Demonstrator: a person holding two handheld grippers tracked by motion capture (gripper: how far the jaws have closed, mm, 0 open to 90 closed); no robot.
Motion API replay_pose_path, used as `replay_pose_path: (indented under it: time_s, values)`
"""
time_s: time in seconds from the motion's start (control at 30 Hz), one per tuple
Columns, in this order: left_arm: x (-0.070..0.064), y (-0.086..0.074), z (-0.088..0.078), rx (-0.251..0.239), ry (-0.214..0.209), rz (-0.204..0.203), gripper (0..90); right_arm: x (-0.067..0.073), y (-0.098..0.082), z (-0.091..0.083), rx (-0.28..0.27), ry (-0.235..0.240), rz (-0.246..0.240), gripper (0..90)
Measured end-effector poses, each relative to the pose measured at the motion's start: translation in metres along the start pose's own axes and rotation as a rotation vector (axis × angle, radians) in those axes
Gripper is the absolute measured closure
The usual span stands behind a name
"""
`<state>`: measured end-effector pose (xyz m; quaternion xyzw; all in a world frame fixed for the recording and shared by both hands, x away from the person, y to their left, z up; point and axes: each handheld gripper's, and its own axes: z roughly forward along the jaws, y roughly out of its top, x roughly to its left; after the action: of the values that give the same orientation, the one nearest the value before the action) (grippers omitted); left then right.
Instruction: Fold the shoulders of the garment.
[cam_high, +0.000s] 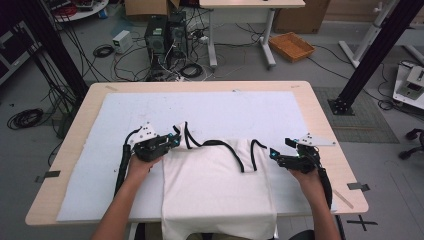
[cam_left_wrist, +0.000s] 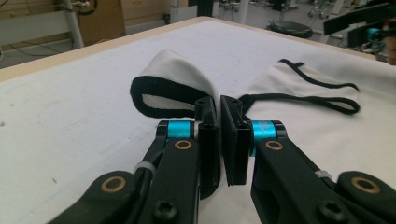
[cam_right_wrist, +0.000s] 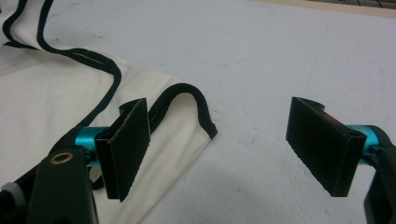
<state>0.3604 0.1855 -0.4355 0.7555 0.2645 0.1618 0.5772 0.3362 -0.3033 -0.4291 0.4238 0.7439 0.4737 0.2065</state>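
Garment: white tank top (cam_high: 217, 185) with black trim lies flat on the white mat (cam_high: 100, 165), hem hanging over the near table edge, straps pointing away.
Left gripper (cam_high: 172, 141): jaws clamped together on the left strap (cam_left_wrist: 168, 86), lifting it in a loop.
Right gripper (cam_high: 274, 154): jaws wide apart, holding nothing, the right strap (cam_right_wrist: 187, 100) lying between them, nearer the left-hand jaw.

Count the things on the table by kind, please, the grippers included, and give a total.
White sleeveless garment with black trim: 1
White foam sheet under it: 1
Black hand-held gripper: 2, left hand-held gripper, right hand-held gripper
Total: 4
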Motion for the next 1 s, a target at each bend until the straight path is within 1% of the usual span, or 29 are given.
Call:
replay_pose_path:
  time_s: [0.03, 0.13, 0.17, 0.2, 0.23, 0.27, 0.3, 0.33, 0.37, 0.4, 0.43, 0.47, 0.5, 0.57, 0.6, 0.63, 0.67, 0.7, 0.77, 0.8, 0.83, 0.87, 0.9, 0.97, 1.0]
  values:
    - [-0.003, -0.002, -0.002, 0.01, -0.011, 0.008, 85.3, 0.0, 0.0, -0.001, 0.001, 0.0, 0.002, 21.6]
    - [-0.013, -0.006, -0.007, 0.049, -0.033, 0.052, 85.3, 0.0, -0.001, -0.001, 0.0, 0.002, 0.004, 21.6]
    - [-0.013, -0.006, -0.007, 0.049, -0.033, 0.052, 85.3, 0.0, -0.001, -0.001, 0.0, 0.002, 0.004, 21.6]
    - [-0.017, -0.008, -0.01, 0.068, -0.045, 0.059, 85.3, 0.0, -0.001, -0.001, 0.0, 0.001, 0.005, 21.6]
    - [-0.019, -0.009, -0.011, 0.078, -0.045, 0.067, 84.3, 0.0, -0.001, 0.0, 0.005, 0.003, 0.003, 21.6]
    - [-0.02, -0.01, -0.013, 0.084, -0.049, 0.075, 79.9, 0.001, -0.001, 0.0, 0.004, 0.004, 0.003, 21.6]
    - [-0.022, -0.01, -0.015, 0.085, -0.054, 0.065, 79.9, 0.002, -0.001, 0.0, 0.008, 0.005, 0.006, 21.6]
    - [-0.022, -0.01, -0.015, 0.085, -0.054, 0.065, 72.8, 0.002, -0.001, 0.0, 0.008, 0.005, 0.006, 21.6]
    - [-0.023, -0.011, -0.02, 0.07, -0.07, 0.031, 72.8, 0.002, -0.001, 0.0, 0.006, 0.006, -0.002, 21.6]
    - [-0.024, -0.01, -0.023, 0.057, -0.072, 0.023, 59.1, 0.002, -0.002, 0.001, 0.008, 0.006, -0.001, 21.6]
    - [-0.026, -0.009, -0.026, 0.042, -0.052, 0.02, 54.7, 0.002, -0.002, 0.001, 0.009, 0.006, -0.002, 21.6]
    - [-0.026, -0.008, -0.028, 0.041, -0.015, 0.01, 47.1, 0.003, -0.002, 0.001, 0.012, 0.006, 0.001, 21.6]
    - [-0.026, -0.008, -0.03, 0.046, 0.018, 0.003, 41.8, 0.003, -0.002, 0.001, 0.013, 0.007, 0.001, 21.6]
    - [-0.025, -0.009, -0.03, 0.047, 0.042, -0.004, 41.4, 0.004, -0.003, 0.002, 0.017, 0.009, 0.001, 21.6]
    - [-0.024, -0.009, -0.029, 0.051, 0.054, -0.013, 41.4, 0.005, -0.003, 0.002, 0.022, 0.009, 0.001, 21.6]
    - [-0.022, -0.009, -0.027, 0.054, 0.077, -0.022, 41.4, 0.005, -0.003, 0.003, 0.022, 0.009, -0.003, 21.6]
    - [-0.019, -0.007, -0.023, 0.061, 0.1, -0.039, 41.4, 0.006, -0.003, 0.003, 0.023, 0.01, 0.0, 21.6]
    - [-0.014, -0.003, -0.02, 0.076, 0.119, -0.062, 41.4, 0.006, -0.003, 0.004, 0.024, 0.01, -0.004, 21.6]
    - [-0.004, 0.004, -0.011, 0.095, 0.132, -0.123, 41.4, 0.007, -0.002, 0.005, 0.026, 0.009, 0.002, 21.6]
    - [-0.001, 0.008, -0.004, 0.107, 0.13, -0.142, 41.5, 0.007, -0.002, 0.005, 0.025, 0.009, 0.004, 21.6]
    - [0.001, 0.011, 0.003, 0.129, 0.118, -0.146, 41.6, 0.007, -0.002, 0.005, 0.024, 0.01, 0.001, 21.6]
    - [0.001, 0.011, 0.003, 0.129, 0.118, -0.146, 41.7, 0.007, -0.002, 0.005, 0.024, 0.01, 0.001, 21.6]
    - [0.001, 0.012, 0.02, 0.211, 0.08, -0.144, 41.8, 0.008, -0.002, 0.004, 0.023, 0.01, -0.002, 21.6]
    - [-0.001, 0.01, 0.028, 0.256, 0.065, -0.131, 43.4, 0.007, -0.003, 0.003, 0.024, 0.008, -0.002, 21.6]
    - [-0.001, 0.006, 0.033, 0.297, 0.054, -0.111, 46.5, 0.007, -0.003, 0.003, 0.027, 0.007, -0.001, 21.6]
